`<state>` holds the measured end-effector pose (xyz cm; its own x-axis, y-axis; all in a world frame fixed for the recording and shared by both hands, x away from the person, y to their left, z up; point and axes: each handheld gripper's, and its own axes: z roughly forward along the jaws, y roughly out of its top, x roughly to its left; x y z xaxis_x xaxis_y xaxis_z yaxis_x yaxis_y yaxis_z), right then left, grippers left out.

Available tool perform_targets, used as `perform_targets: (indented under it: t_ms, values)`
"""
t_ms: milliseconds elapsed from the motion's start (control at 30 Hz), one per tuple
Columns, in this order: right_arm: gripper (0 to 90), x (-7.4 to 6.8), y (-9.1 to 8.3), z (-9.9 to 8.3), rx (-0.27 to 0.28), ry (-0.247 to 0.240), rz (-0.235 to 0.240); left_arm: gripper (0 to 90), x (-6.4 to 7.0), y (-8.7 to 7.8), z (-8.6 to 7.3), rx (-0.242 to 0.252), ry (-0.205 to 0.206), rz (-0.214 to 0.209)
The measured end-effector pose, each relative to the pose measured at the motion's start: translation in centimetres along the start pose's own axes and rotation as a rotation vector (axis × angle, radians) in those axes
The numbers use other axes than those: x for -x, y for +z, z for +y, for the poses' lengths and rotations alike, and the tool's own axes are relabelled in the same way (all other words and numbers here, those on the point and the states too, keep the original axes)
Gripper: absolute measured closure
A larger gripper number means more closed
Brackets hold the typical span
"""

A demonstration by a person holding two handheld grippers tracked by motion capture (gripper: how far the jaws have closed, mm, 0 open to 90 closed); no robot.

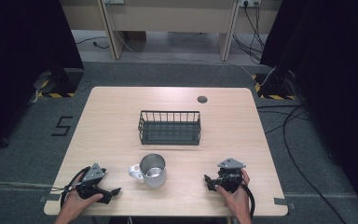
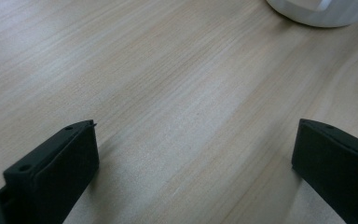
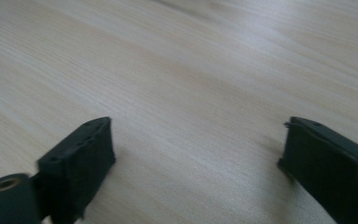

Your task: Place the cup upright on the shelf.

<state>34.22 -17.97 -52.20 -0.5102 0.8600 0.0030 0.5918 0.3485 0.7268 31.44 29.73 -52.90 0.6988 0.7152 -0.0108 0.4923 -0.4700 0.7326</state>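
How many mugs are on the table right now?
1. The mug stands upright near the table's front edge, between the two grippers and in front of the wire basket. Nothing looks hidden.

even soft light, gripper views blurred

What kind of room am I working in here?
Probably a lab or recording studio, not a home: black curtains hang on both sides, hazard-striped stands sit at the table's far corners, cables run over the grey carpet, and a "5" is taped on the floor.
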Motion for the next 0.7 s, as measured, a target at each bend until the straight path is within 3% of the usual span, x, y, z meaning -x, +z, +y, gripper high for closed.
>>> perform_targets:
  t_ms: [33, 200, 500, 700]
  values:
    - [17.7, 0.0, -0.1, 0.0, 0.008, 0.001, 0.010, 0.0, 0.0, 0.0, 0.0, 0.000, 0.000, 0.000]
    - [16.4, -0.1, -0.5, 0.2, 0.035, -0.002, 0.054, 0.0, 0.0, 0.0, 0.0, 0.000, 0.000, 0.000]
    - [15.5, -1.4, -1.1, 0.9, 0.112, -0.050, 0.103, 0.0, 0.0, 0.0, 0.0, 0.000, 0.000, 0.000]
    - [15.3, -2.5, -1.8, 1.7, 0.182, -0.074, 0.167, 0.0, 0.0, 0.0, 0.0, 0.000, 0.000, 0.000]
